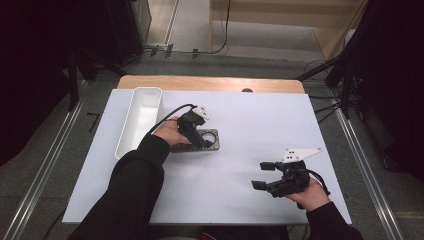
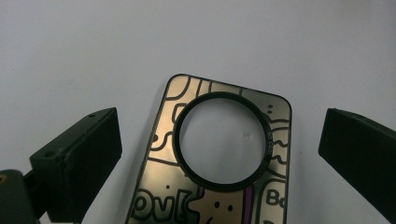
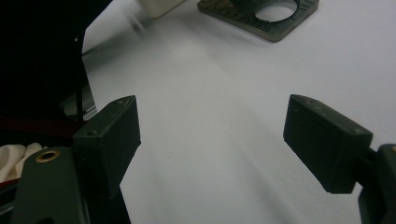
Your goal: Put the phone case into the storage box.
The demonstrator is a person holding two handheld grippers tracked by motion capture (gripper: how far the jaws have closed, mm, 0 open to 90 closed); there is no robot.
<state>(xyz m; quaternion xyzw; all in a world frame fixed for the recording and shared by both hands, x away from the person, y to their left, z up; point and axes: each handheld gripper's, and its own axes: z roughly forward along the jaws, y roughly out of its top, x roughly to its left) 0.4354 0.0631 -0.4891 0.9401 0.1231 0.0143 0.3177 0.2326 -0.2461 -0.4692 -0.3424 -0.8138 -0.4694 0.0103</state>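
A flat rectangular plate (image 1: 182, 148) with a tan cartoon pattern (image 2: 163, 186) lies on the white mat, left of centre. A black ring (image 2: 222, 96) rests on its upper half. My left gripper (image 1: 204, 141) hovers right above the plate. In the left gripper view it (image 2: 219, 130) stands open, one jaw on each side of the plate, touching neither plate nor ring. My right gripper (image 1: 261, 175) is held low over the mat at the front right, open and with nothing in it (image 3: 212, 121). The plate (image 3: 243, 18) lies far ahead of it.
A long white tray (image 1: 140, 120) stands along the left side of the mat, just left of the left hand; its corner (image 3: 159, 5) shows in the right gripper view. The white mat (image 1: 250, 125) covers the wooden table (image 1: 210, 83).
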